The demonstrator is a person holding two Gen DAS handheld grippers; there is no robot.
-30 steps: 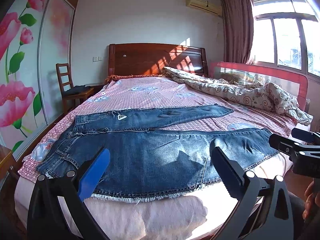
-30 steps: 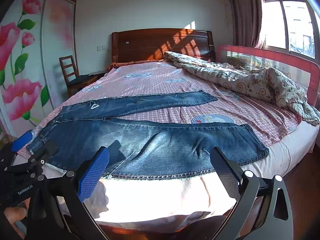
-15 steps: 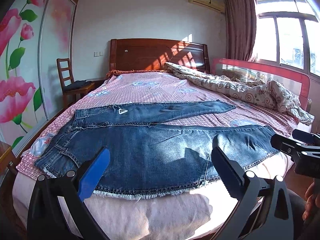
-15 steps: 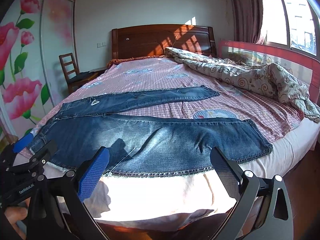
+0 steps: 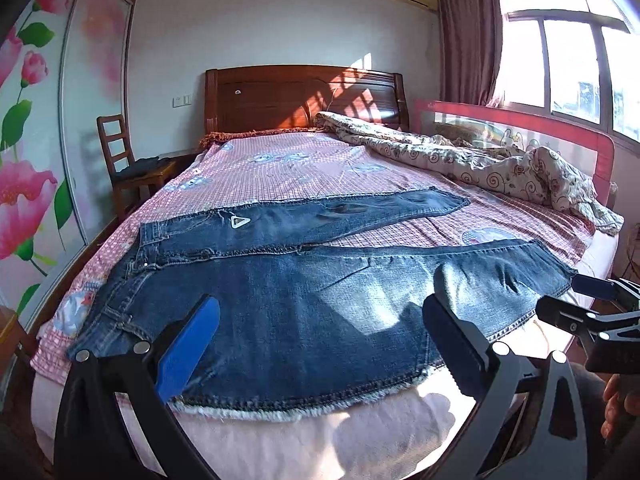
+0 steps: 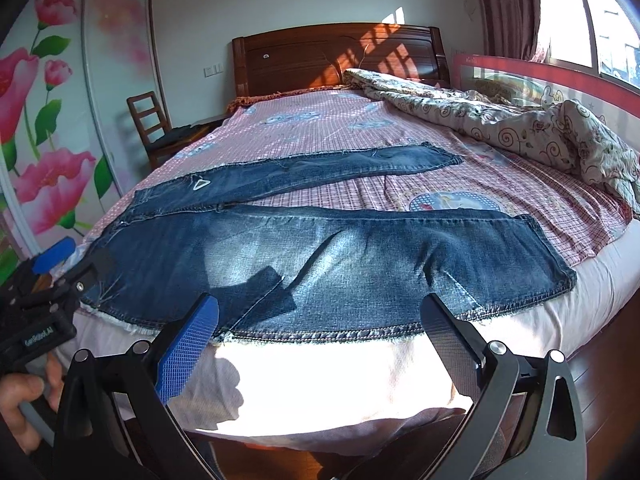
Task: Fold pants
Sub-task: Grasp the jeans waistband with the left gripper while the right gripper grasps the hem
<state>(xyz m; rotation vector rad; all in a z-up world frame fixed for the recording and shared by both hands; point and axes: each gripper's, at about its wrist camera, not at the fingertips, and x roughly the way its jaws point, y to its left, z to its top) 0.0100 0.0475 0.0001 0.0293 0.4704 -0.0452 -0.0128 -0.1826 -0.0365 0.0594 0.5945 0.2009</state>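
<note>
Lying flat just beyond both grippers' wide-spread, empty fingers [image 5: 188,344]: jeans [image 5: 300,300] on bed [image 5: 320,452].

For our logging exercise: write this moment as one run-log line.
stage: approach | blue denim jeans: spread flat on pink checked bedsheet, legs apart, unfolded | left gripper: open, empty | right gripper: open, empty

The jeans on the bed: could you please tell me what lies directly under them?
The jeans lie flat on a pink checked sheet; their near edge rests on the pale mattress. The sheet's print beneath the denim is hidden.
</note>
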